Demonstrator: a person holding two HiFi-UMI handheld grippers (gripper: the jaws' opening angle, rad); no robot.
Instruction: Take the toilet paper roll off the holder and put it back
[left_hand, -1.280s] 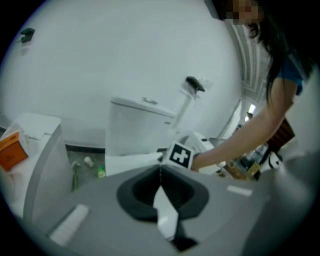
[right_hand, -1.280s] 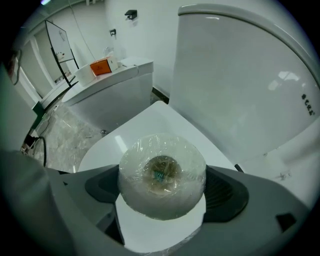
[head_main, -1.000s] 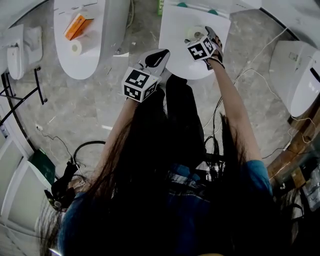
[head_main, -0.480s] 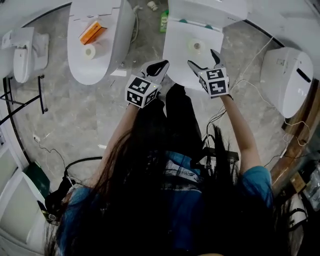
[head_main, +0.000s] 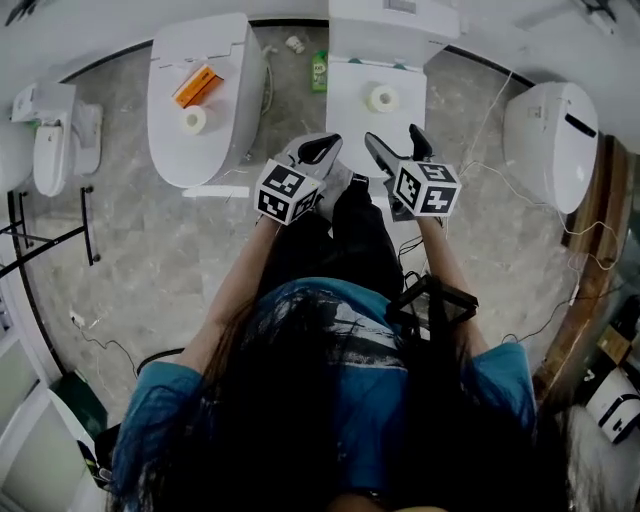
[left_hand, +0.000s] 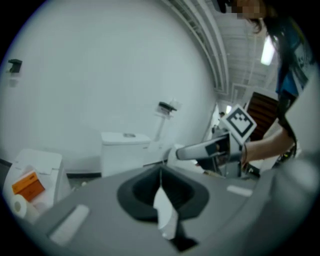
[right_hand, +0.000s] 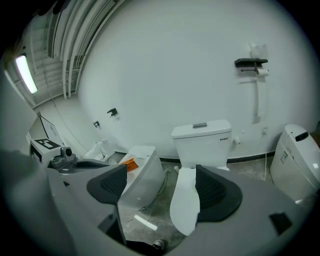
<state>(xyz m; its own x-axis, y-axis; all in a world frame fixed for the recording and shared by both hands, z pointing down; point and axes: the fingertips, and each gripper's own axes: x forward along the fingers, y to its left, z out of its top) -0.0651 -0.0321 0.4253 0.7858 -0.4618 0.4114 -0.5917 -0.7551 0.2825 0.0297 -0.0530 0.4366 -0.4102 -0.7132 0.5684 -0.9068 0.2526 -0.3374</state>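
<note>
Look for the toilet paper roll near the middle of the closed toilet lid, standing on end with the core hole up, so with its long axis vertical. Straight ahead of both grippers and well apart from them; a little nearer the right gripper, almost in line with it. Read that gripper as spread wide, with nothing between its jaws, only the lid showing through the gap. Read the left gripper as pressed together at the tips, pinching nothing.

Find the holder high on the wall, above and to the right of the cistern; too small to tell whether anything hangs on it.

Judged next: reach forward and down with the right gripper, straddling the roll across its round side. Ignore the second roll beside the orange box on the neighbouring toilet to the left.
</note>
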